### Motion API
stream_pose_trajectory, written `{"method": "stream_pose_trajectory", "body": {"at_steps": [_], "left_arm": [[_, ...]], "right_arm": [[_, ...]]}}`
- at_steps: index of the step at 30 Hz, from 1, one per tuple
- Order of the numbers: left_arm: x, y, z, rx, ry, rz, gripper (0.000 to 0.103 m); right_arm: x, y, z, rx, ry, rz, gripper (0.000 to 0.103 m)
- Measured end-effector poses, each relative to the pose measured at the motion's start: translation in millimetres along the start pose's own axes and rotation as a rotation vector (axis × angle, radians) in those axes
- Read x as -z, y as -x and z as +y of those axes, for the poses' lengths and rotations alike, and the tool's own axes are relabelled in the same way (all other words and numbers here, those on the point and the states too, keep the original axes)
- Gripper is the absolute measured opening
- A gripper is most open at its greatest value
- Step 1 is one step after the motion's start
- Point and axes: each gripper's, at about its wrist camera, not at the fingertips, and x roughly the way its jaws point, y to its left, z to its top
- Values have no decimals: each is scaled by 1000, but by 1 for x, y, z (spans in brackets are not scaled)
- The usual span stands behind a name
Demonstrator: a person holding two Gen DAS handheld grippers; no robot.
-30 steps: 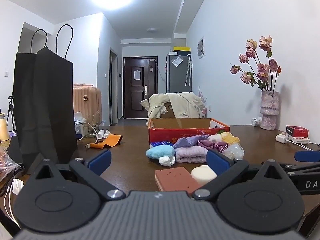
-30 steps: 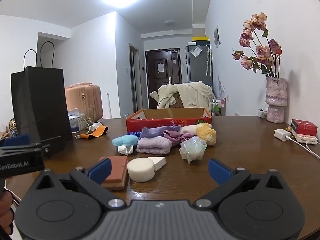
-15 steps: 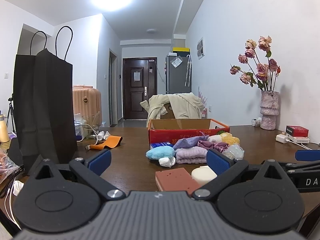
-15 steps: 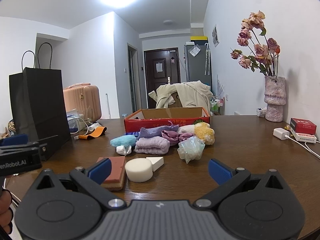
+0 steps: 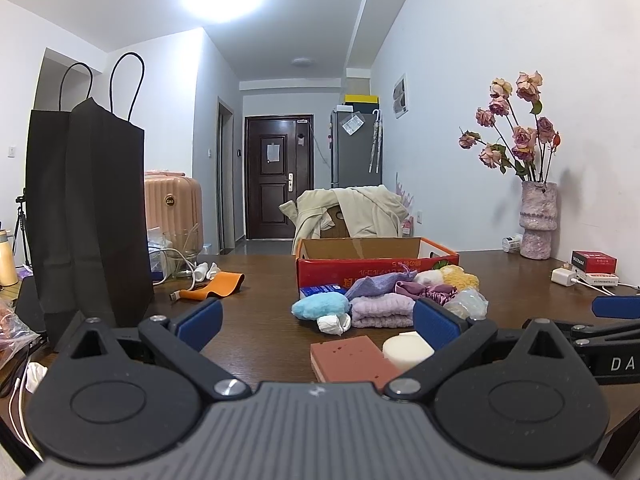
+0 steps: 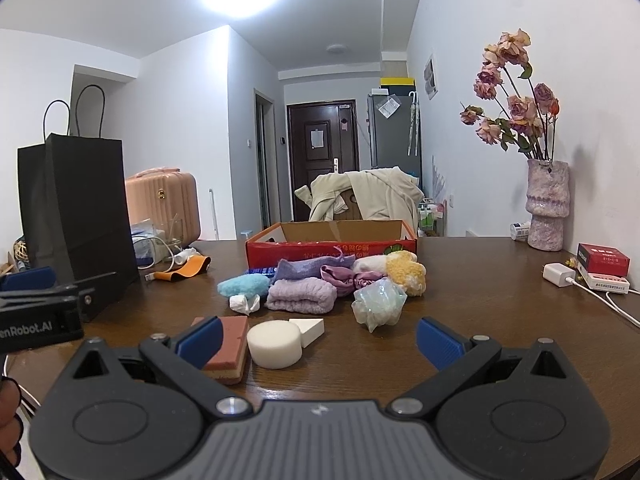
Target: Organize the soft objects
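On the tabletop [image 6: 480,300] almost nothing has changed: soft pile [image 6: 316,284] sits before the box [image 6: 332,246], both claws (left [image 5: 316,320], right [image 6: 318,338]) still apart, empty. Sorting not yet begun.

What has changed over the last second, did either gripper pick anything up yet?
Almost nothing. Both views drift only slightly. The left gripper and right gripper stay open and empty, short of the brick-red sponge and round white sponge. The soft pile in front of the red box has not moved.
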Motion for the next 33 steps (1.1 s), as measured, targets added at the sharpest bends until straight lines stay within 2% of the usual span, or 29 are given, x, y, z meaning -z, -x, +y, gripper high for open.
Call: {"method": "stream_pose_trajectory", "body": {"at_steps": [33], "left_arm": [[1,0,-1,1,-1,-2,103]], "right_arm": [[2,0,4,7,25,-4,103]]}}
